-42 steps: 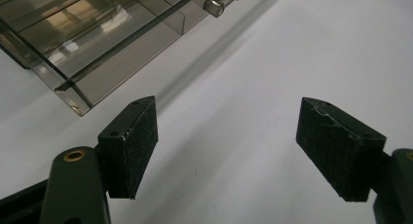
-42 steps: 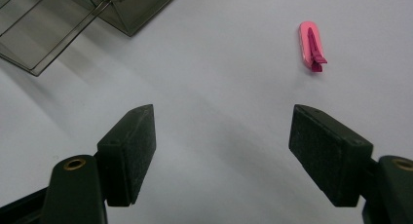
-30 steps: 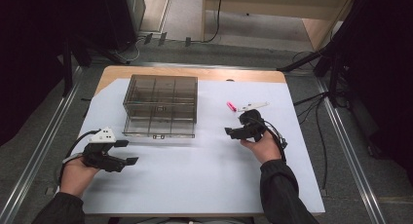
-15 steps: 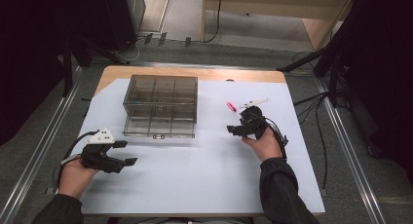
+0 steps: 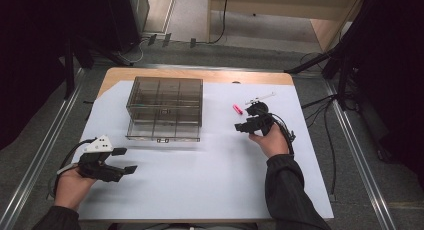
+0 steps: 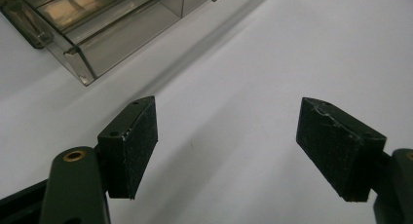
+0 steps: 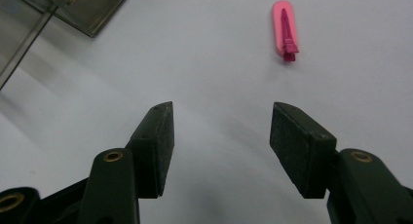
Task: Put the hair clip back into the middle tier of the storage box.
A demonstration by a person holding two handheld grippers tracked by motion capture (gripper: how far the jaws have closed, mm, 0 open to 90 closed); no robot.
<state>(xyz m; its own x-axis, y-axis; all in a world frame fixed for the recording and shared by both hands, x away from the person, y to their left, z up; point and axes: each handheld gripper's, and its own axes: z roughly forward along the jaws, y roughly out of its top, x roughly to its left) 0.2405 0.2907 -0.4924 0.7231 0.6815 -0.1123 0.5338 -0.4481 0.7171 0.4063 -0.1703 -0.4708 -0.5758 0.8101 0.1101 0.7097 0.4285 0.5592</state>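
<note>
Left gripper [image 5: 119,161] near desk [image 5: 200,190] edge, jaws wide apart, empty. Right gripper [image 7: 221,151] mid-desk, jaws apart, empty. Pink clip [image 7: 285,31] lies beyond it, flat; jaws may skid it away. Clear compartment box [image 5: 165,107] farther back.

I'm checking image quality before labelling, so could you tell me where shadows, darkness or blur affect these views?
High view: surroundings nearly black, white sheet evenly lit, mild softness. Left gripper view: organiser box casts a soft shadow on the sheet. Right gripper view: pink clip sharp, near jaws slightly soft.
</note>
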